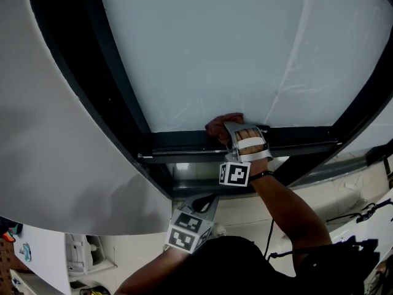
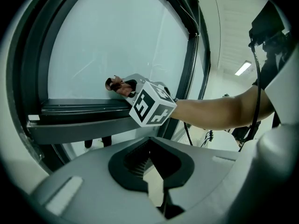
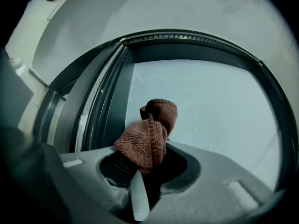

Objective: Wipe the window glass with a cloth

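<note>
A brown knitted cloth [image 3: 149,136] is pinched in my right gripper [image 3: 142,171], which is shut on it. In the head view that right gripper [image 1: 228,128] holds the cloth [image 1: 220,124] against the bottom edge of the pale frosted window glass [image 1: 233,48], just above the dark lower frame rail [image 1: 184,143]. From the left gripper view the cloth [image 2: 114,84] shows at the glass [image 2: 117,45] beyond the right gripper's marker cube [image 2: 152,104]. My left gripper [image 1: 206,203] hangs lower, below the frame, shut with nothing between its jaws.
A dark window frame [image 1: 98,72] surrounds the glass, with a grey wall panel [image 1: 49,134] to its left. A grey sill [image 2: 79,127] runs under the frame. Cables and dark gear [image 1: 362,217] lie at the lower right.
</note>
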`<state>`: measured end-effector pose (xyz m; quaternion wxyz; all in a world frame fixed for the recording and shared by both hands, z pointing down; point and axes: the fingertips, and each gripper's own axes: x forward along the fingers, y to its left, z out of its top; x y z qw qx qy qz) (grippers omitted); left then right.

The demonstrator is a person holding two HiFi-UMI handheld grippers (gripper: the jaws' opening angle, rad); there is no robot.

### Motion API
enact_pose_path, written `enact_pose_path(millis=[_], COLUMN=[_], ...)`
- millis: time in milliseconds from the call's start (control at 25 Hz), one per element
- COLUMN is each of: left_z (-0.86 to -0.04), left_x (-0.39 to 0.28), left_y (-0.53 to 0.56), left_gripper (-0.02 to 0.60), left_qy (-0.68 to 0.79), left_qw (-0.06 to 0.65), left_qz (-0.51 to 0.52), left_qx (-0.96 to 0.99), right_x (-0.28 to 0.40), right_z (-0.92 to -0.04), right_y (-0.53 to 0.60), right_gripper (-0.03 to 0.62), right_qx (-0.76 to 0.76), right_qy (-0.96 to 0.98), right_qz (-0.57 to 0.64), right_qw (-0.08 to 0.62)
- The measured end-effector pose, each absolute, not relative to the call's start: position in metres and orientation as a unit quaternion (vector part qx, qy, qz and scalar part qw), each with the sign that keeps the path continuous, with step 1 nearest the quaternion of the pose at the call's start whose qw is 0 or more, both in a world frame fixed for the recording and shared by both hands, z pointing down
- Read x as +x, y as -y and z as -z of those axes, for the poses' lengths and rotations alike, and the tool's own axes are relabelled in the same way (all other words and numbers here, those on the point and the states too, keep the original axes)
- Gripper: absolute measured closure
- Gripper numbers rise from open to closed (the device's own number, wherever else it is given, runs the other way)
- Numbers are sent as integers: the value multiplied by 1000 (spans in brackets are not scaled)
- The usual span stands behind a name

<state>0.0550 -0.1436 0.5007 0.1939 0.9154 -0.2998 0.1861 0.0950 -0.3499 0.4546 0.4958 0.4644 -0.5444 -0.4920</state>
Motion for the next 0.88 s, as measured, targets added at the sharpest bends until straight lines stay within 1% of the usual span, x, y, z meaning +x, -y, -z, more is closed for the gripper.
enact_pose_path(millis=[480, 640, 880], left_z=[-494, -490, -487], left_x=[66, 70, 76], left_y=[142, 144, 150], left_gripper=[565, 565, 563], left_qy=[296, 298, 300], left_qw=[179, 172, 165], left_qz=[-190, -191, -190], left_qx=[919, 920, 920], right_x=[91, 85, 94], right_z=[-449, -414, -317], right_y=[350, 332, 310], right_gripper=[507, 507, 507], right_qx=[420, 423, 467], right_qy=[604, 623, 597], right_qz=[429, 439, 496], right_qw=[524, 491, 423])
